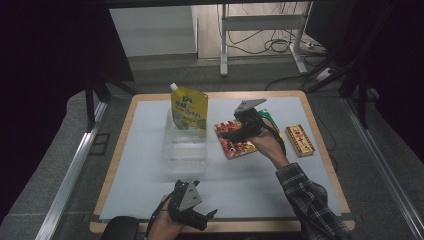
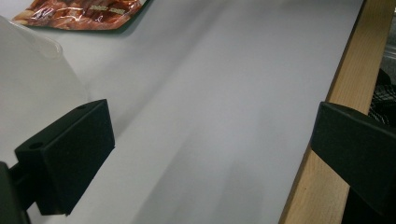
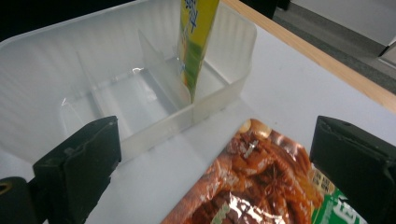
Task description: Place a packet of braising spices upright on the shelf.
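A clear plastic bin (image 1: pixel 184 145) with dividers sits mid-table, and a yellow spouted pouch (image 1: pixel 189 109) stands upright in its far compartment. To the bin's right a red snack packet (image 1: pixel 235 142) lies flat on the white mat. My right gripper (image 1: pixel 231 134) hovers just over that packet, open, with the packet (image 3: pixel 252 186) between and below its jaws and the bin (image 3: pixel 140 93) ahead. My left gripper (image 1: pixel 205 216) rests near the table's front edge, open and empty, over bare mat (image 2: pixel 210 116).
A small red and gold box (image 1: pixel 299 140) lies at the right of the mat. A green packet edge (image 1: pixel 267 118) shows behind the right gripper. The wooden table edge (image 2: pixel 322 154) runs beside the left gripper. Metal rails flank the table.
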Demonstrator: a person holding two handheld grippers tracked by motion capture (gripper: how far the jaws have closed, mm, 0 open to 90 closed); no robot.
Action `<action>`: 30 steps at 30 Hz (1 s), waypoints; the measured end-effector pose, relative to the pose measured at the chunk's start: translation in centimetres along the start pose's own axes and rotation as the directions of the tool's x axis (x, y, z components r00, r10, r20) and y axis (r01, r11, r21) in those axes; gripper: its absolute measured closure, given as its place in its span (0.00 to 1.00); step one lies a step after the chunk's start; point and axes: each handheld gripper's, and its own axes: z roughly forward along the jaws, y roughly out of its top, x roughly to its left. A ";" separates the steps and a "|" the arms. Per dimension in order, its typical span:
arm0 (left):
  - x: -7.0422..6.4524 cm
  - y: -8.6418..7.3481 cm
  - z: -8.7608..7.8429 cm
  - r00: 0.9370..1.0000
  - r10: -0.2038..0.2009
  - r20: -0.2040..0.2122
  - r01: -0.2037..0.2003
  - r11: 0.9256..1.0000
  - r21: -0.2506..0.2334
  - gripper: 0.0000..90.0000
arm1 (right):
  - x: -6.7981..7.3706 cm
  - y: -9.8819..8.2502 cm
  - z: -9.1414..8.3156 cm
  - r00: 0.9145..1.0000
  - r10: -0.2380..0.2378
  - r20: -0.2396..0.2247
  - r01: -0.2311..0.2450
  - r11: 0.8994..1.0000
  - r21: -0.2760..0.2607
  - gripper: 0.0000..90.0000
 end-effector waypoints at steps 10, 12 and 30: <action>0.0 0.0 0.1 1.000 -0.002 -0.004 0.002 1.000 -0.001 0.00 | -1.0 -2.9 -1.7 0.999 0.042 0.034 -0.042 0.999 -0.004 0.02; 0.0 0.0 0.1 1.000 0.000 -0.005 0.000 1.000 -0.002 0.00 | -1.4 -3.4 -2.2 0.998 0.048 0.050 -0.048 0.999 -0.002 0.02; 0.0 0.0 0.0 1.000 0.010 -0.003 -0.010 1.000 0.001 0.00 | -4.8 -6.7 -5.1 0.973 0.070 0.219 -0.079 0.996 0.036 0.02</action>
